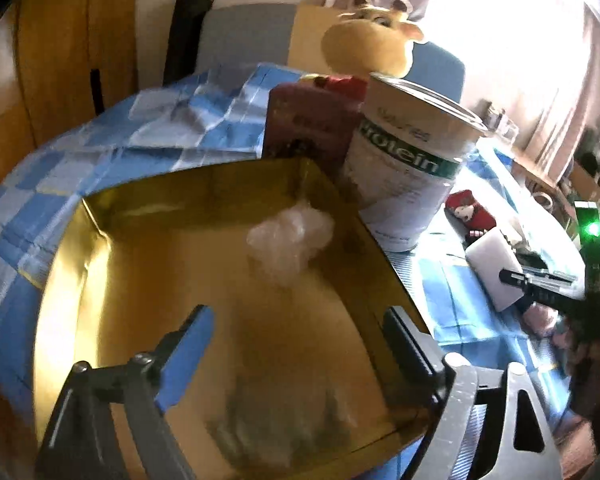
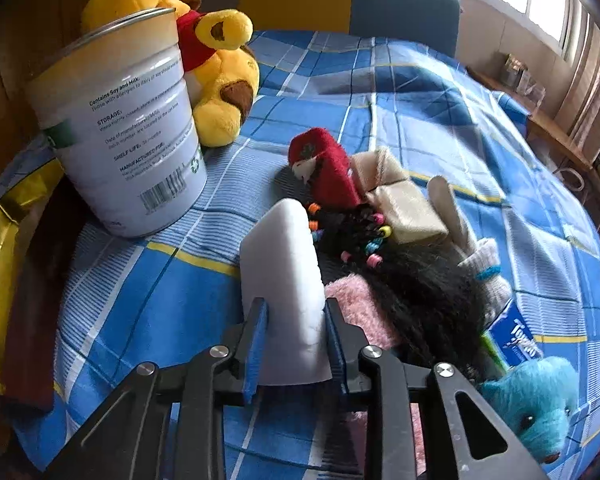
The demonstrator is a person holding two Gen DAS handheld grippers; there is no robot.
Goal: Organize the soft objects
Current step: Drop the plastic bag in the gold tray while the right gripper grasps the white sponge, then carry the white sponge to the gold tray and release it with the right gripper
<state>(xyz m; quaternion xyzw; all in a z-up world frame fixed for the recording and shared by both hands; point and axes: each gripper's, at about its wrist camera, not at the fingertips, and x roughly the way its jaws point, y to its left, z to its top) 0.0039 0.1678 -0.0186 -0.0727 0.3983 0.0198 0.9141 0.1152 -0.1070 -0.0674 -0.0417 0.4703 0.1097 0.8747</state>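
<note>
White foam block (image 2: 284, 292) is clamped in right gripper (image 2: 296, 340); left gripper (image 1: 300, 344), spread wide w/ nothing, hovers over gold box (image 1: 100, 216) (crumpled plastic inside, prob.). Next: carry block to box.

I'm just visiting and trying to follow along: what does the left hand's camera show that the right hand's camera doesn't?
Only the left wrist view shows the inside of the gold box, with a crumpled clear plastic wad lying in it and the left gripper open above it.

Only the right wrist view shows the black wig, the blue plush and the tissue pack.

Both show the protein can, the yellow plush, the checked blue cloth, and the right gripper shut on the white foam block.
</note>
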